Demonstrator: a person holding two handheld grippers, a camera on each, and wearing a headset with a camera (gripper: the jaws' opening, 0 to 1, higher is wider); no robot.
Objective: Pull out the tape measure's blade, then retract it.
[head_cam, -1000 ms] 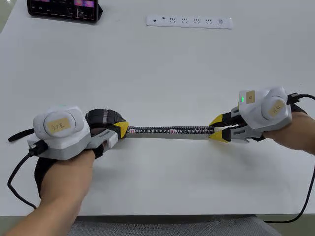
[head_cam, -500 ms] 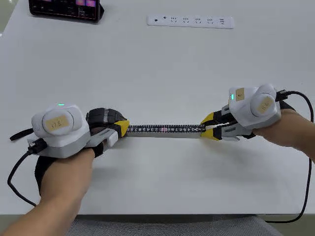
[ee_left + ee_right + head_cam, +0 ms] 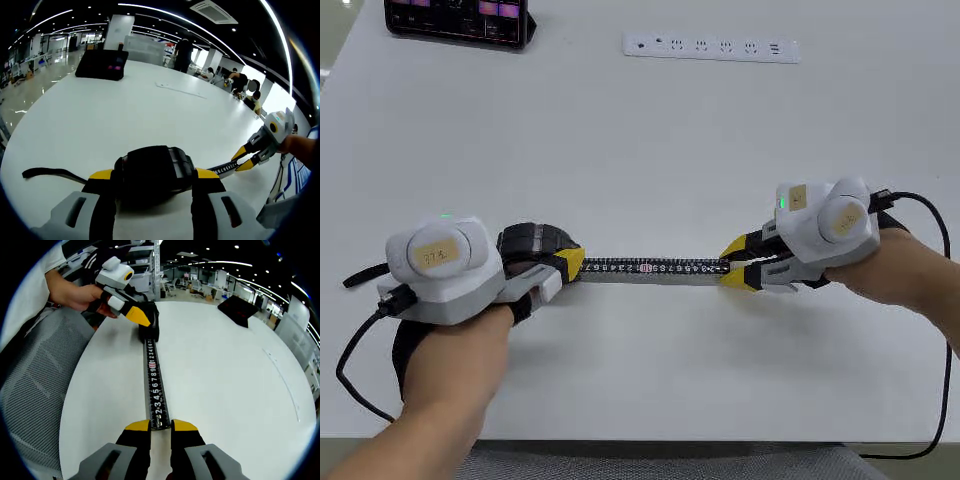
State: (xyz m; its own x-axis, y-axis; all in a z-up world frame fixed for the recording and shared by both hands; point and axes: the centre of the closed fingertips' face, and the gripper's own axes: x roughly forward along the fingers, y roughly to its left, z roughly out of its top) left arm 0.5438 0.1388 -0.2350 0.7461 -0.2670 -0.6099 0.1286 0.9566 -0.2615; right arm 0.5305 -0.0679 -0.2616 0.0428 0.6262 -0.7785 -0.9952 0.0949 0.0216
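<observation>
Head view: blade (image 3: 655,268) (tip) in tool (image 3: 728,272)

Left tongs (image 3: 568,266) and right tongs (image 3: 732,274) are built alike. Each has a rounded white housing (image 3: 460,285), a black middle, and grey-and-black jaws tipped in yellow. Each housing carries a tan label (image 3: 437,254) with handwritten marks and a small green light (image 3: 444,214). A black cable (image 3: 342,365) trails from the left one and a second cable (image 3: 910,195) from the right. A black strap (image 3: 404,345) wraps the left hand. A white sleeve (image 3: 27,290) shows in the right gripper view.
</observation>
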